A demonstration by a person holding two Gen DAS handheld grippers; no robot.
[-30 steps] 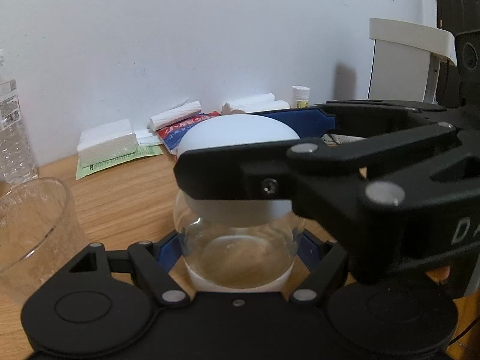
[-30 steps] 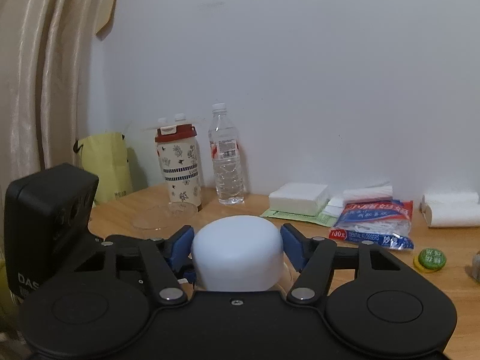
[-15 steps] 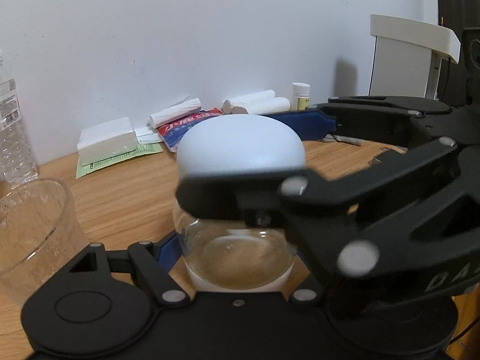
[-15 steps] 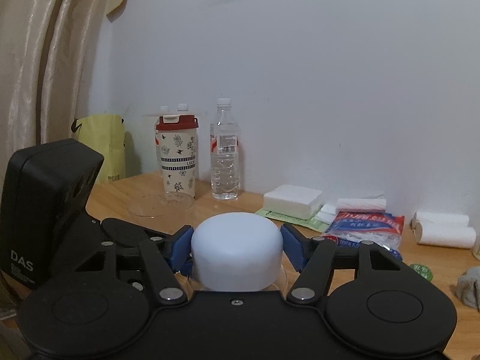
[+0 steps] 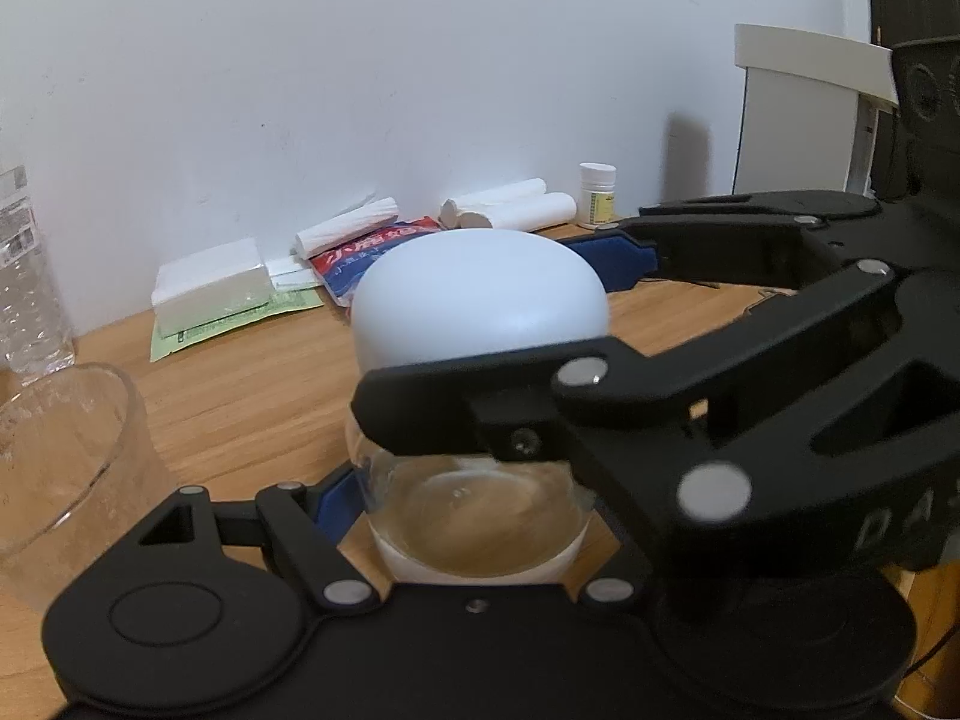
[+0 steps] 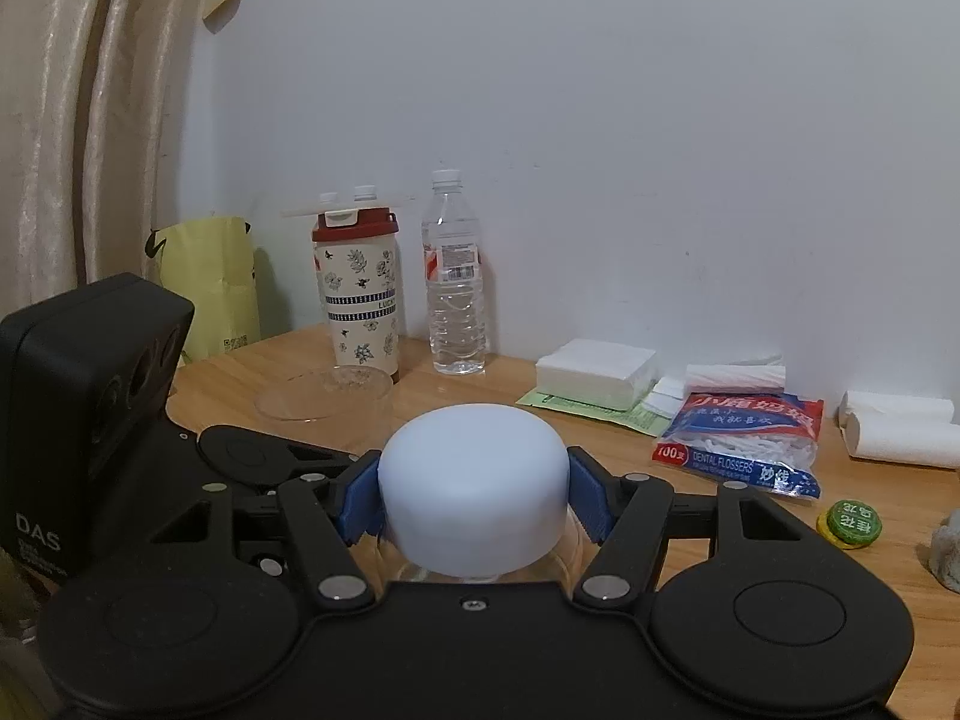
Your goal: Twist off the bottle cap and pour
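1. Pale blue-white plastic, that is the cap (image 6: pixel 474 489), a broad rounded dome that I see sitting on the clear bottle (image 5: pixel 477 516), low in the middle of both wrist views.
2. My right gripper (image 6: pixel 474 501) has its jaws clamped on the cap, with a blue pad (image 6: pixel 359 504) pressed to each side of it.
3. My left gripper (image 5: pixel 474 510) has its jaws closed on the clear bottle below the cap. A blue pad (image 5: pixel 335 498) shows against the glassy wall on the left. The other side is hidden behind the right gripper's black linkage, which crosses in front of the bottle in the left wrist view.
4. The bottle stands upright, and through its wall I see a brownish tint; I cannot tell whether that is liquid or the wood of the desk (image 5: pixel 252 384) behind it.
5. An empty clear cup (image 5: pixel 66 456) stands on the desk just left of the bottle, apart from it.
6. Farther back along the white wall (image 6: pixel 600 120) I see a water bottle (image 6: pixel 454 282) beside a flowered tumbler (image 6: pixel 359 294) with a red lid.
7. To the right of those lie a stack of white napkins (image 6: pixel 597 372), a bag of dental flossers (image 6: pixel 744 444) and white paper rolls (image 6: pixel 900 435).
8. A green bottle top (image 6: pixel 851 523) lies on the desk near the flossers.
9. A yellow bag (image 6: pixel 216 288) stands by the curtain (image 6: pixel 72 120) at the far left.
10. A small white pill jar (image 5: pixel 597 195) stands against the wall in the left wrist view.
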